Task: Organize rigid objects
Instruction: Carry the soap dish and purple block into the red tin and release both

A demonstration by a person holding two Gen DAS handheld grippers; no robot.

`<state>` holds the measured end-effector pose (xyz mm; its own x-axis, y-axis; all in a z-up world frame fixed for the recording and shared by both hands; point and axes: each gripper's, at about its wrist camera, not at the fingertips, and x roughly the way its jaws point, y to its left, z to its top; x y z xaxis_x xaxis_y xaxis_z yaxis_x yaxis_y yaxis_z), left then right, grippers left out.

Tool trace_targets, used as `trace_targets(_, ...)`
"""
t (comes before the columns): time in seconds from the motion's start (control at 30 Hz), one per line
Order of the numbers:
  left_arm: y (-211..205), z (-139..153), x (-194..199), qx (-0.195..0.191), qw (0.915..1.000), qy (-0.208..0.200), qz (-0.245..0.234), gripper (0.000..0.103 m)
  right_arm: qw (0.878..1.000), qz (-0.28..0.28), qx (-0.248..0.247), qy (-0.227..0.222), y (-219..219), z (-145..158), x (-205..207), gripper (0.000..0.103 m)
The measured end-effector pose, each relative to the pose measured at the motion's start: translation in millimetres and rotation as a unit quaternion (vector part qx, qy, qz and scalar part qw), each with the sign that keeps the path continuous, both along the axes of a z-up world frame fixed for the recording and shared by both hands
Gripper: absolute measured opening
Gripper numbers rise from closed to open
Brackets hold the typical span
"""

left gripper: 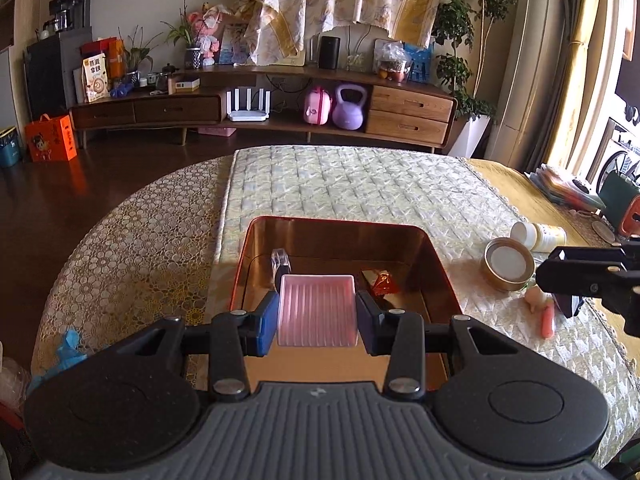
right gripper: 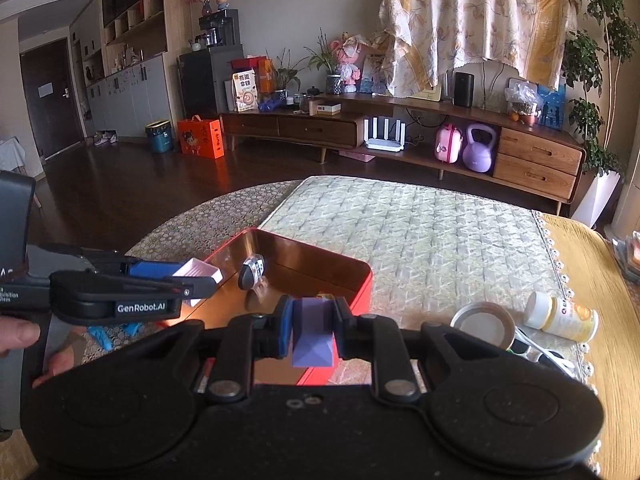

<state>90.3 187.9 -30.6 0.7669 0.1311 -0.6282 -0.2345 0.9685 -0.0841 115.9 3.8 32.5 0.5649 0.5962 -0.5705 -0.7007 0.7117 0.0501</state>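
My left gripper (left gripper: 316, 312) is shut on a ribbed pink tray (left gripper: 317, 310) and holds it above the open red tin box (left gripper: 436, 256). The same gripper (right gripper: 200, 278) with the pink tray (right gripper: 202, 270) shows at the left of the right wrist view, over the box's left side. My right gripper (right gripper: 311, 322) is shut on a purple faceted block (right gripper: 312, 334), just over the near right rim of the red tin box (right gripper: 362, 284). Inside the box lie a small clear-and-black object (left gripper: 280, 264) and a red-gold wrapped piece (left gripper: 380, 282).
On the quilted mat right of the box sit a round tin lid (left gripper: 509, 264), a toppled white-and-yellow bottle (left gripper: 540, 236), an orange stick (left gripper: 547, 322) and a pale small piece (left gripper: 534, 298). A hand (right gripper: 20, 336) holds the left gripper. Blue gloves (left gripper: 70, 350) lie at the table's left edge.
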Motion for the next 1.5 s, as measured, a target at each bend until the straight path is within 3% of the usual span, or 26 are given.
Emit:
trace_targets(0.87, 14.2, -51.4, 62.1, -0.005, 0.9980, 0.061, -0.017, 0.040, 0.995, 0.030, -0.074, 0.063, 111.8, -72.3, 98.2, 0.020)
trace_targets(1.17, 11.9, -54.8, 77.1, 0.020, 0.9974, 0.067, -0.017, 0.040, 0.991, 0.028, -0.102, 0.080, 123.3, -88.3, 108.6, 0.020)
trace_targets(1.5, 9.2, -57.9, 89.3, 0.048, 0.9963, 0.069, -0.018, 0.041, 0.990, 0.017, -0.090, 0.103, 119.5, -92.9, 117.6, 0.022)
